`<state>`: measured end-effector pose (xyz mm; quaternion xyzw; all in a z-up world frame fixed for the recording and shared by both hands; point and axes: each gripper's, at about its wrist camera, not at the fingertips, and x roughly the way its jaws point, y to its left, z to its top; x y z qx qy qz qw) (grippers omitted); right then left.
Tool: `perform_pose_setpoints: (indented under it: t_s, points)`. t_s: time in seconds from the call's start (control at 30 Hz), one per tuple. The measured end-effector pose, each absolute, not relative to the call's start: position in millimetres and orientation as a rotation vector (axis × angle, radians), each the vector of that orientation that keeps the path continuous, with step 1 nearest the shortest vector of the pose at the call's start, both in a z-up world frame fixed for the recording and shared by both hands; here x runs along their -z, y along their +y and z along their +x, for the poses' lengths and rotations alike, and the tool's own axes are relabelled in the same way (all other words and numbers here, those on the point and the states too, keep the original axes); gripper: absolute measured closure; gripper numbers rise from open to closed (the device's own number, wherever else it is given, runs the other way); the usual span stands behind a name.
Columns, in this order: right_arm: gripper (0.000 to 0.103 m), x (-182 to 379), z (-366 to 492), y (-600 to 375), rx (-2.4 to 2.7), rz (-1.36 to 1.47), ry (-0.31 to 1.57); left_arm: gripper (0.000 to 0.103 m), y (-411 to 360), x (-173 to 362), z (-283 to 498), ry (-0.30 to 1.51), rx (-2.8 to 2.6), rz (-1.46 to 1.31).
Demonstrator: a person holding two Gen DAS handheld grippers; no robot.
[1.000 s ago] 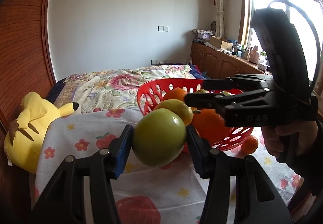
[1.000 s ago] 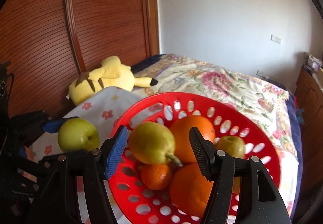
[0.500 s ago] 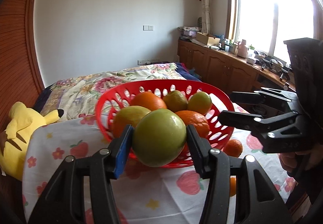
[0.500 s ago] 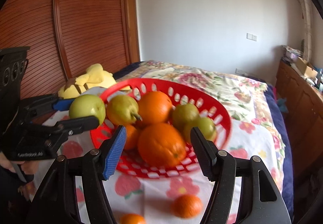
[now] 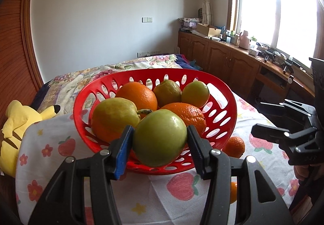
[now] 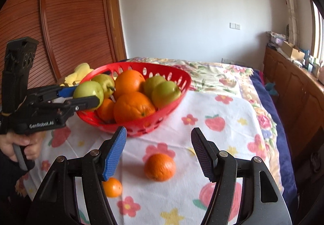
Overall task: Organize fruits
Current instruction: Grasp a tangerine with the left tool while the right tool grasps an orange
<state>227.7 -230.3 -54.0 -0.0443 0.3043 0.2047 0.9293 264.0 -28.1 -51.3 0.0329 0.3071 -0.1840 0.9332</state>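
Left gripper [image 5: 160, 143] clamps a green apple [image 5: 159, 137] at the near rim of the red basket [image 6: 178, 79]; right gripper [image 6: 158, 151] hangs open over a loose orange [image 6: 160, 167] in front of the basket. Released carelessly onto the heaped fruit, the apple could roll out.

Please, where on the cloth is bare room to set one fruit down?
Free: the cloth right of the red basket, up to the bedspread. Crowded: the near cloth, with two loose oranges.

Two close forward wrist views, from left and right, sharing the red basket [image 5: 226, 91].
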Motion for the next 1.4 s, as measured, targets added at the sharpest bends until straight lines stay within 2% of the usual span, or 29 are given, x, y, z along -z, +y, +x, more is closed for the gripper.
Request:
perform_pose_setpoints:
  t_s: [0.63,1.03,1.4]
  points:
    - [0.033,72.7,202.6,-243.4,-0.373,-0.072,0.629,0.046,-24.6,47.1,211.8,0.587,0.365,0.043]
    - [0.033,75.8,171.5,-250.5,-0.339,-0.076,0.632,0.046,-48.0,71.5,168.9,0.628,0.409,0.037]
    - [0.033,83.1,164.9,-253.7,-0.338,-0.066,0.647,0.046,-77.0,88.5,171.9,0.687,0.439,0.086]
